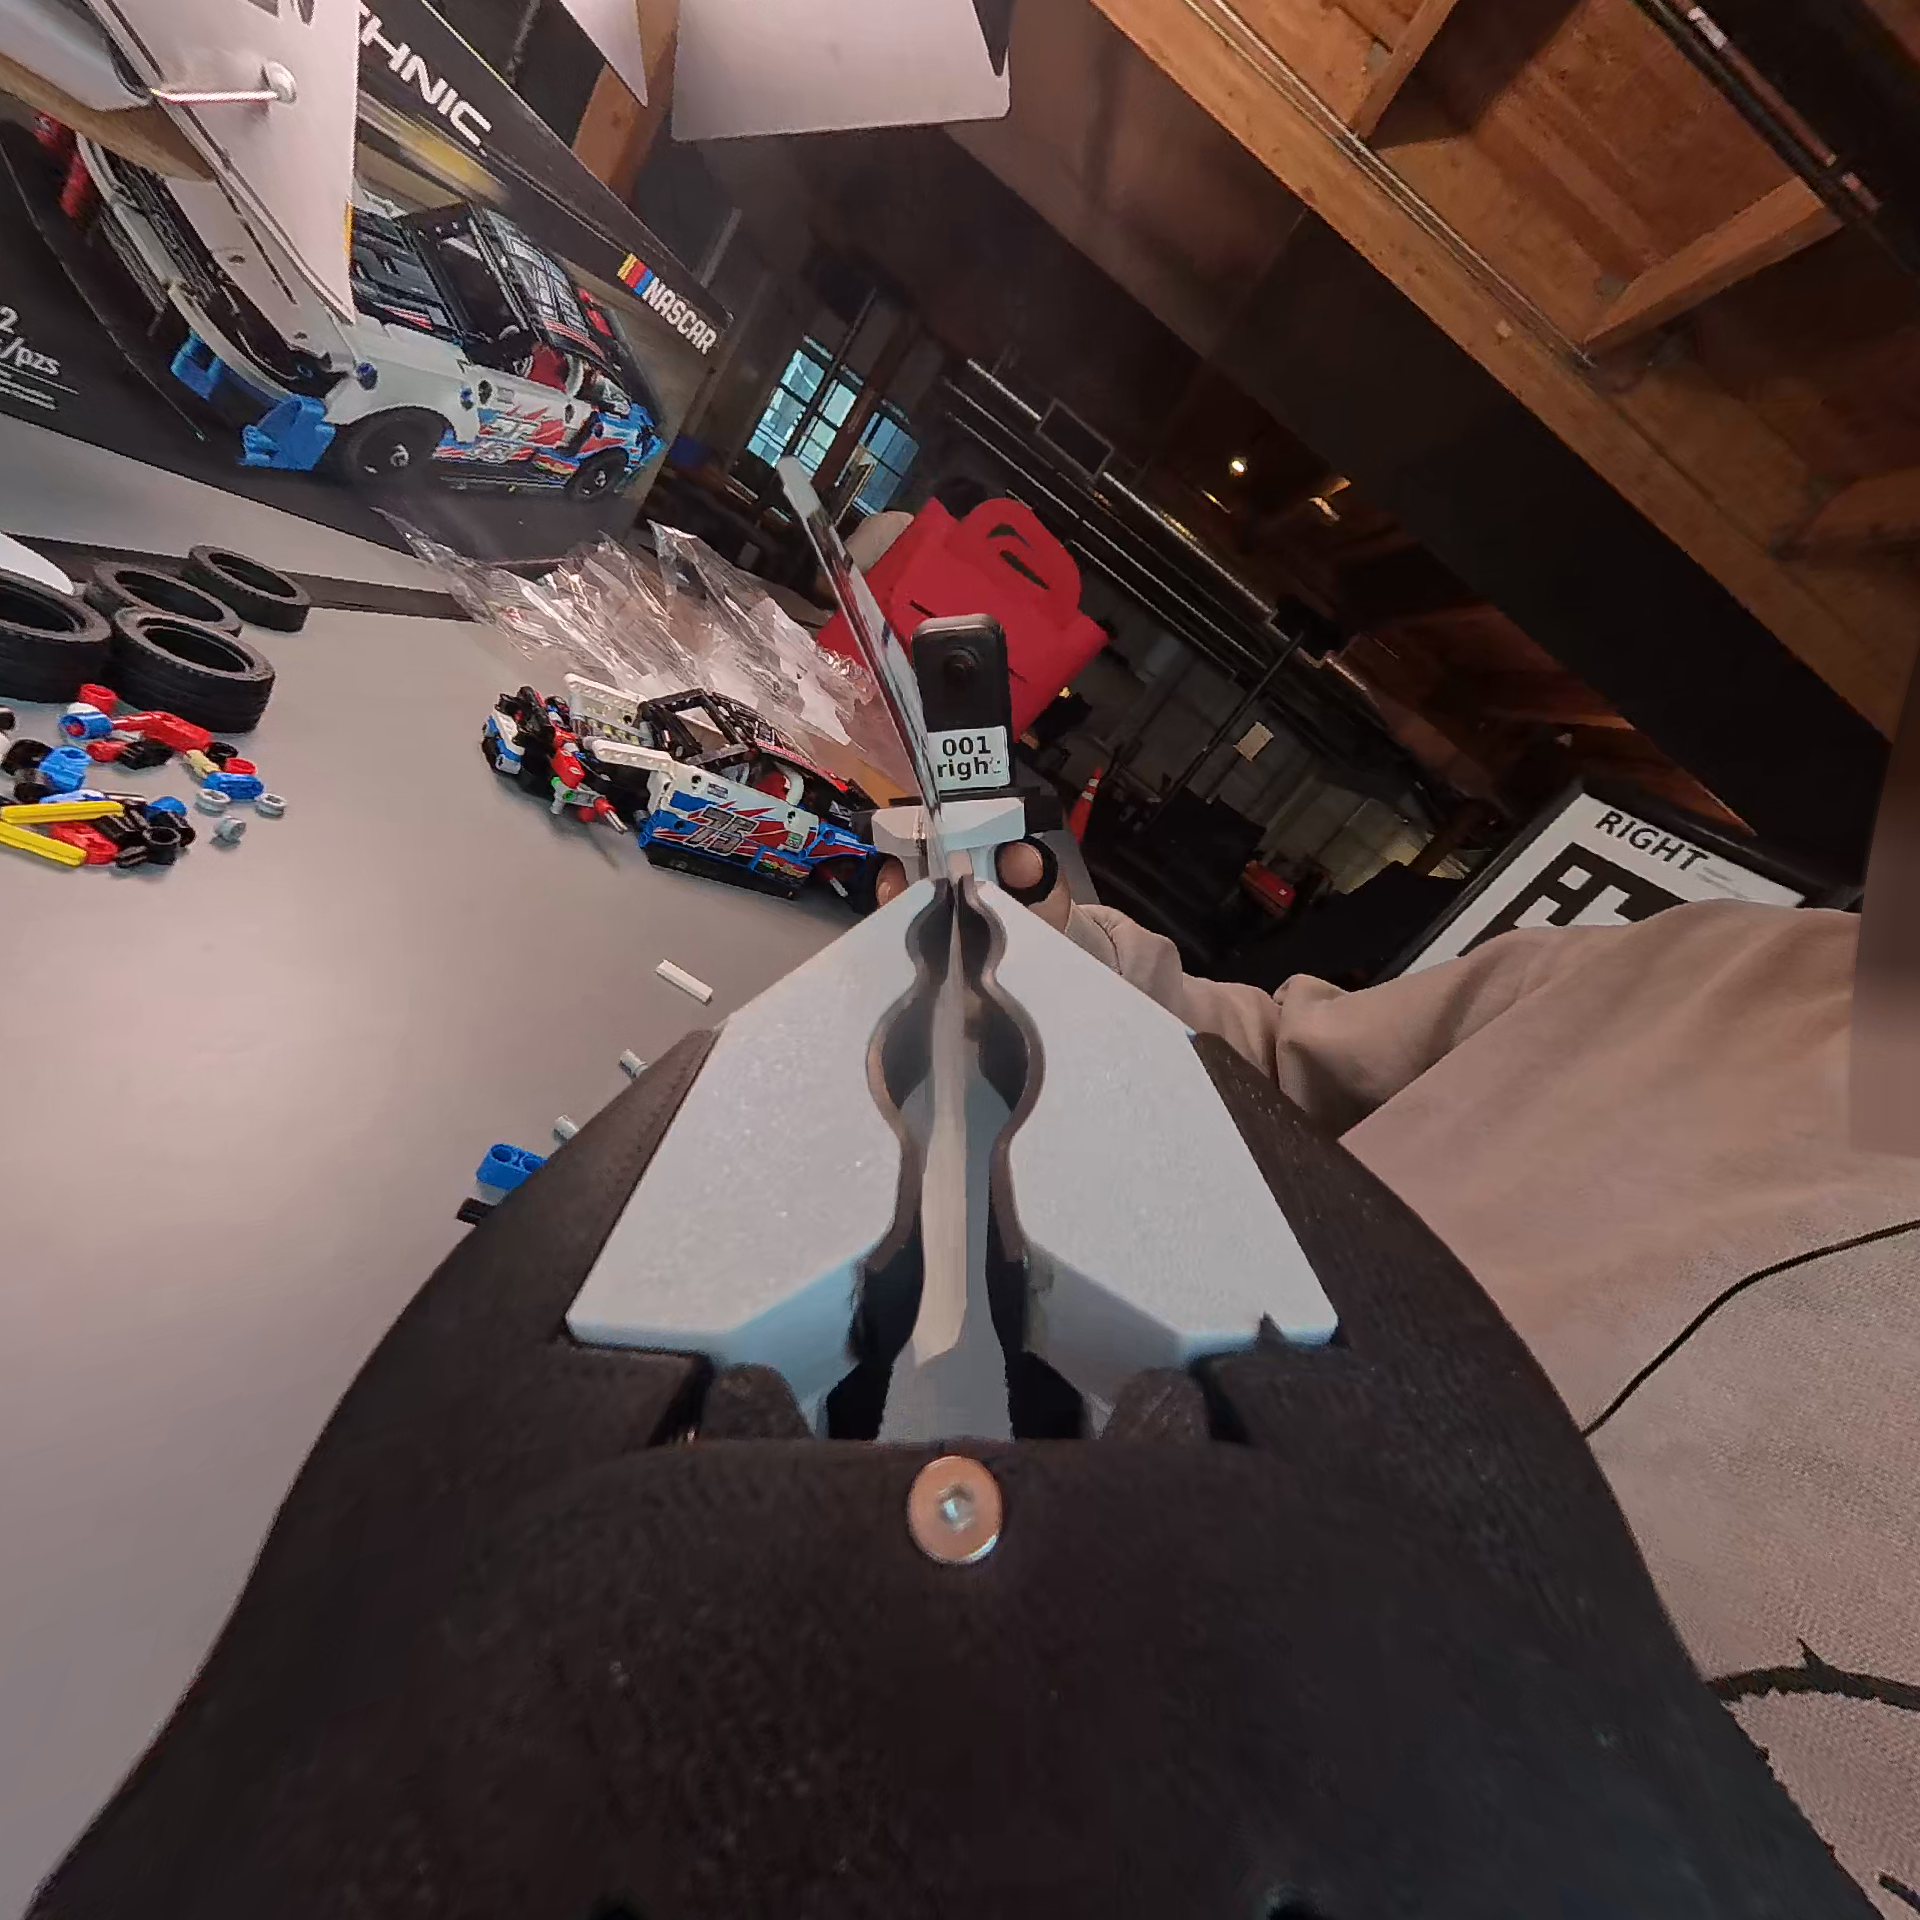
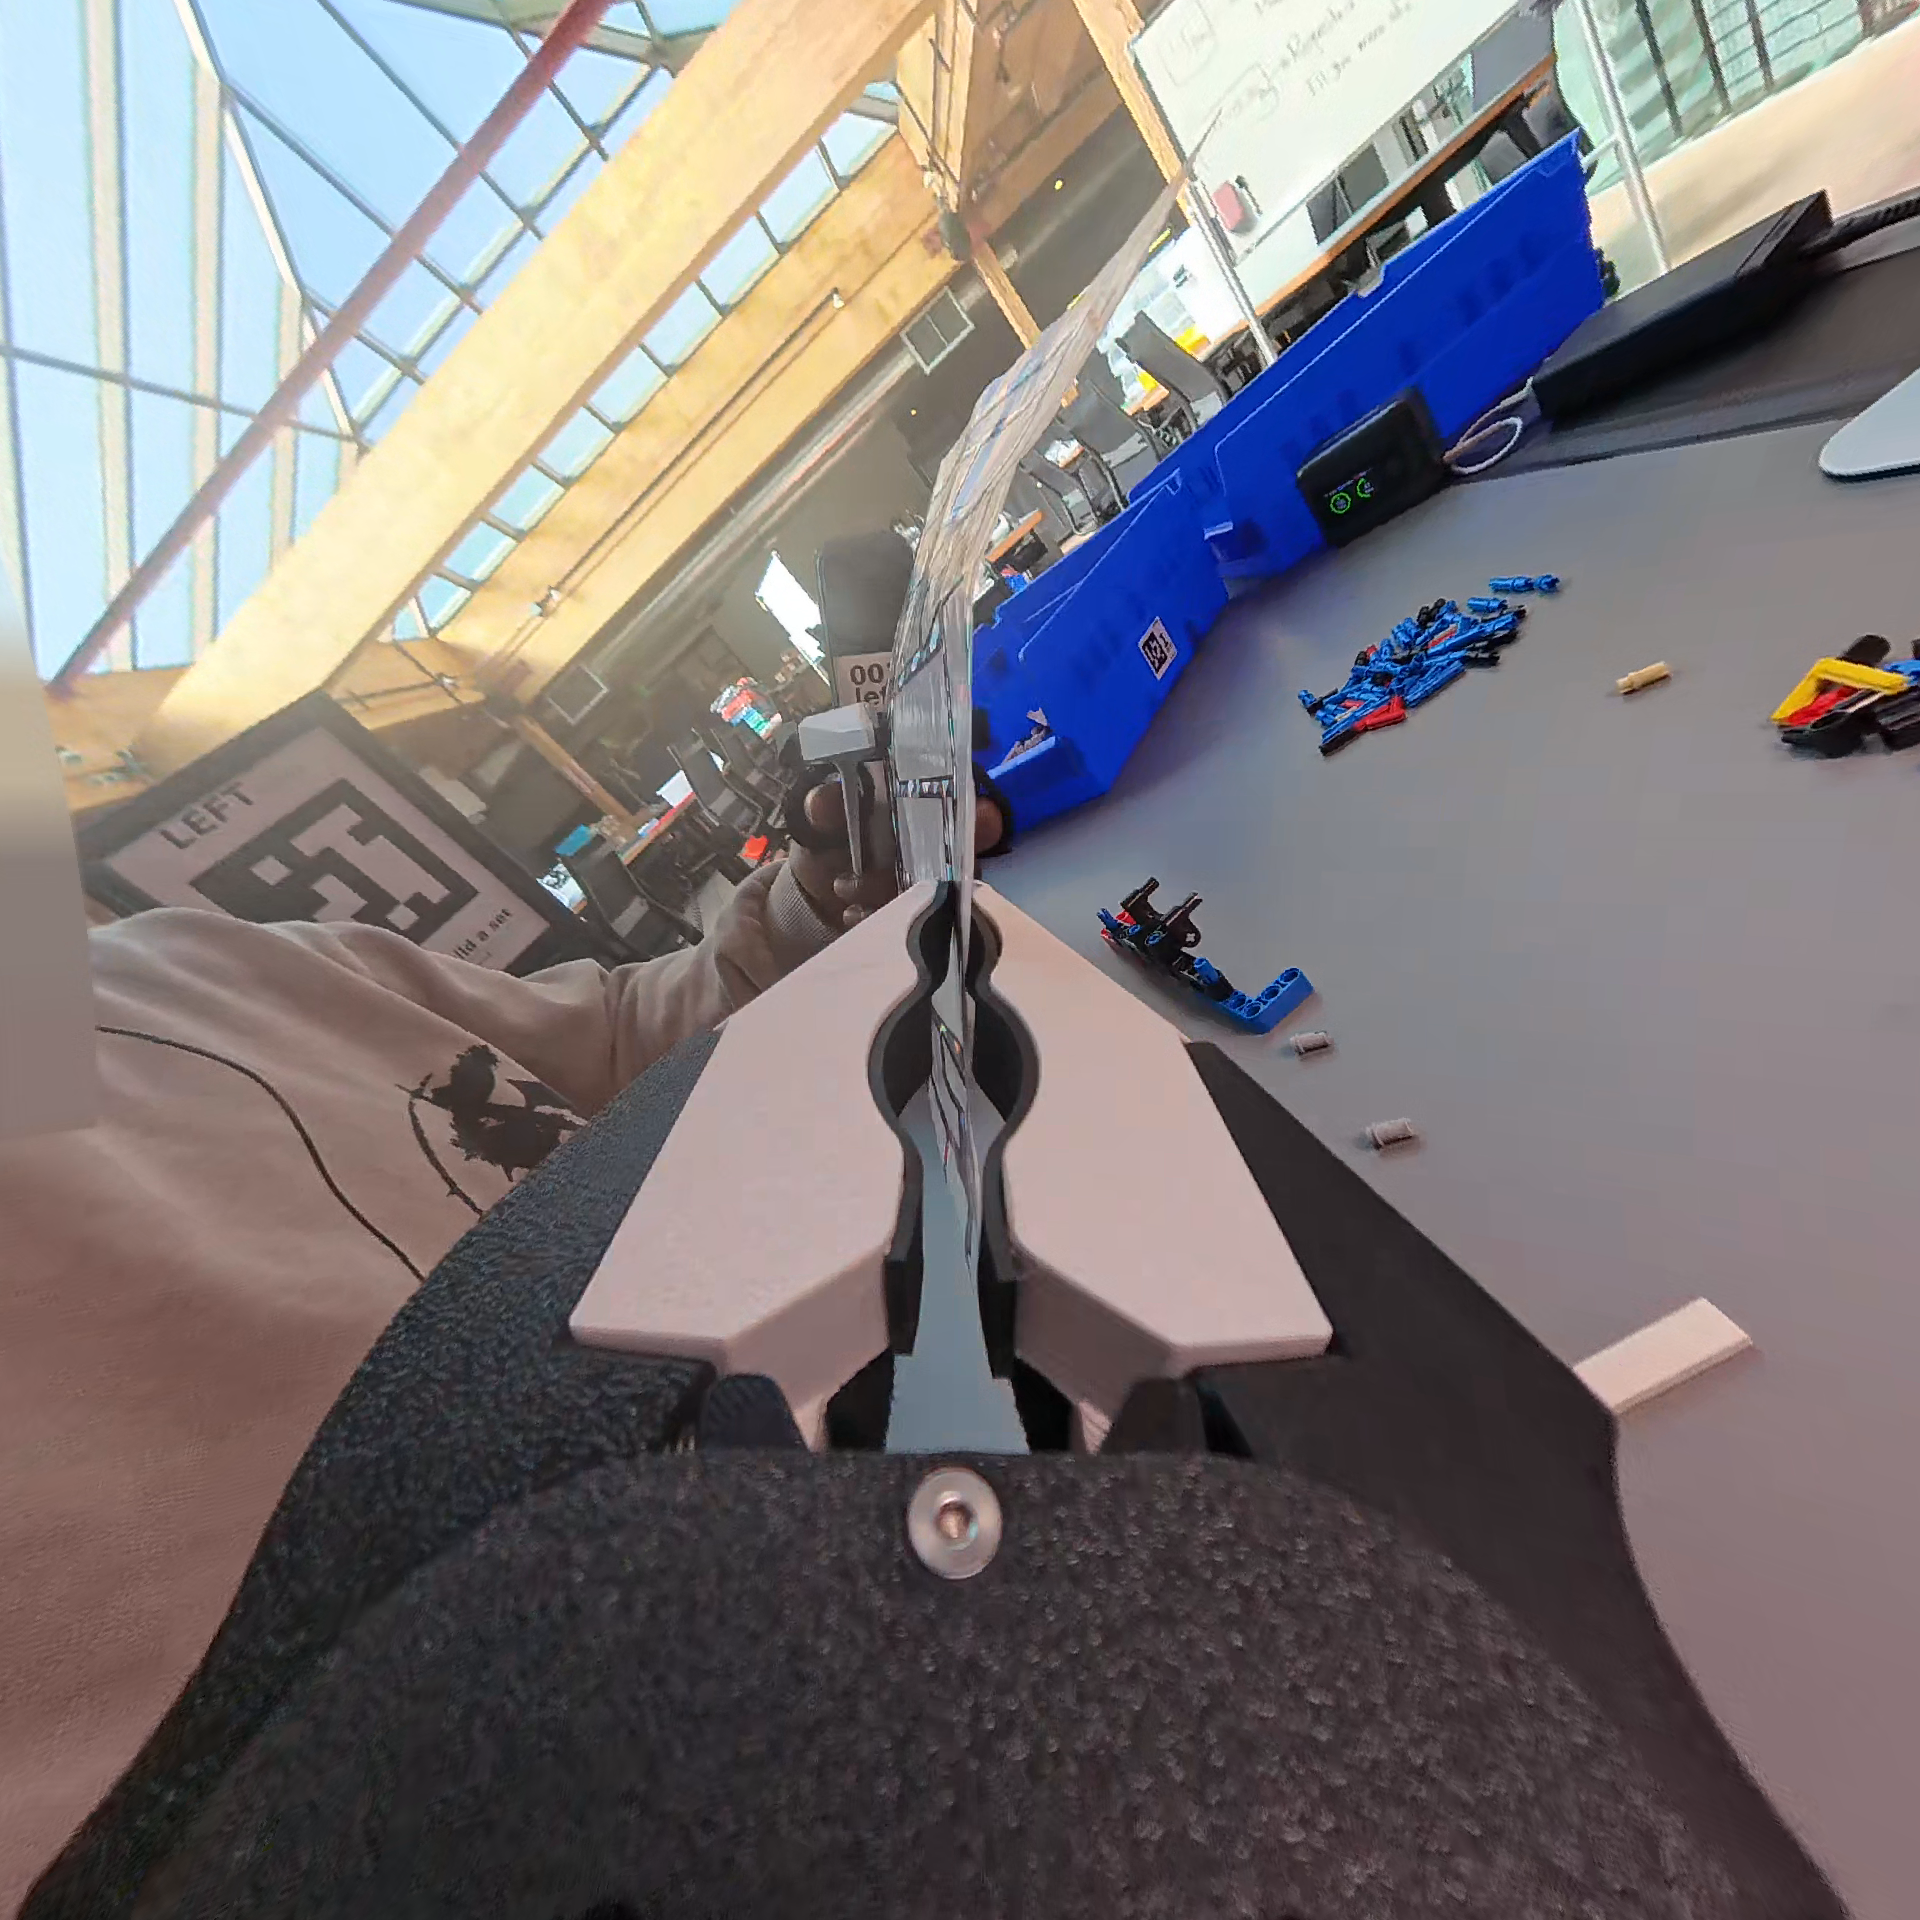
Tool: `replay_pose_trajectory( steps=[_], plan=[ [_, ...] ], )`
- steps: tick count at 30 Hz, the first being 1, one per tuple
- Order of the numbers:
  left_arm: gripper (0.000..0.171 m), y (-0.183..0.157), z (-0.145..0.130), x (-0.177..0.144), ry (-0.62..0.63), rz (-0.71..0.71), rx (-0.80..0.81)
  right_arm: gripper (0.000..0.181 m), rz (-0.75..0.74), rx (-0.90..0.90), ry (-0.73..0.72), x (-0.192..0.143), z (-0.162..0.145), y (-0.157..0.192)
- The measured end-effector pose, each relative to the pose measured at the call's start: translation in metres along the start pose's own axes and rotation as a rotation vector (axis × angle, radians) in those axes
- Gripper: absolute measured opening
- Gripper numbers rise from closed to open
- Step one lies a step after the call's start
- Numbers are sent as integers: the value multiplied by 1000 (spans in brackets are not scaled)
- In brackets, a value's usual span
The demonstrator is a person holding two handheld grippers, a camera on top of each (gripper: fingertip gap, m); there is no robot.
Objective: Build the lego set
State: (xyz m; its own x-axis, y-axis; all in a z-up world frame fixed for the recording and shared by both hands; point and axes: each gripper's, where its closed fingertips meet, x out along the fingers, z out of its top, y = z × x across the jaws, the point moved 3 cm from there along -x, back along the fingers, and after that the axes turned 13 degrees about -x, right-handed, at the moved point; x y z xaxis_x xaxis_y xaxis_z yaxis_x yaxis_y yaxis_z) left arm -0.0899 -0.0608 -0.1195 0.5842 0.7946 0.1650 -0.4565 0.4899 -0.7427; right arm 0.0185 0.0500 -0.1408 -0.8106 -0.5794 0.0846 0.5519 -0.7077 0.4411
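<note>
A thin printed sheet [image 1: 857,613] stands edge-on between the two grippers, above the grey table [image 1: 312,1039]. My left gripper [image 1: 954,894] is shut on one edge of it; the sheet runs back through the closed jaws. My right gripper [image 2: 951,899] is shut on the opposite edge of the same sheet [image 2: 997,468], which bows upward. Each gripper shows in the other's view, facing it: the right one [image 1: 940,842] and the left one [image 2: 862,748], both with a hand behind. The partly built blue, white and red car [image 1: 717,790] sits on the table beyond the left gripper.
Black tyres [image 1: 156,644], loose coloured parts [image 1: 104,790], the set's box [image 1: 416,312] and clear bags [image 1: 644,613] lie left. A small black and blue sub-assembly [image 2: 1195,956], a pile of blue pins [image 2: 1413,655] and a blue bin [image 2: 1299,468] lie right. A person's torso is close behind.
</note>
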Motion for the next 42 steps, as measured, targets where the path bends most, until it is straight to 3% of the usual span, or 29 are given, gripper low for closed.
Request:
replay_pose_trajectory(
  steps=[17,27,34,39,42],
  plan=[
    [0,12,-5,2,2,15,-75,0,39,136,-67,0,3,-1],
    [0,23,-7,1,-8,11,-220,3,-63,-74,-76,-8,15,-4],
    [0,19,-8,2,5,5,-189,0,-90,-144,-83,-13,20,-4],
    [1,10,-10,4,21,-5,-109,0,-54,-77,-136,-15,24,-3],
    [12,6,-13,6,42,-12,-83,0,-45,-19,-183,-19,28,-6]
  ],
)
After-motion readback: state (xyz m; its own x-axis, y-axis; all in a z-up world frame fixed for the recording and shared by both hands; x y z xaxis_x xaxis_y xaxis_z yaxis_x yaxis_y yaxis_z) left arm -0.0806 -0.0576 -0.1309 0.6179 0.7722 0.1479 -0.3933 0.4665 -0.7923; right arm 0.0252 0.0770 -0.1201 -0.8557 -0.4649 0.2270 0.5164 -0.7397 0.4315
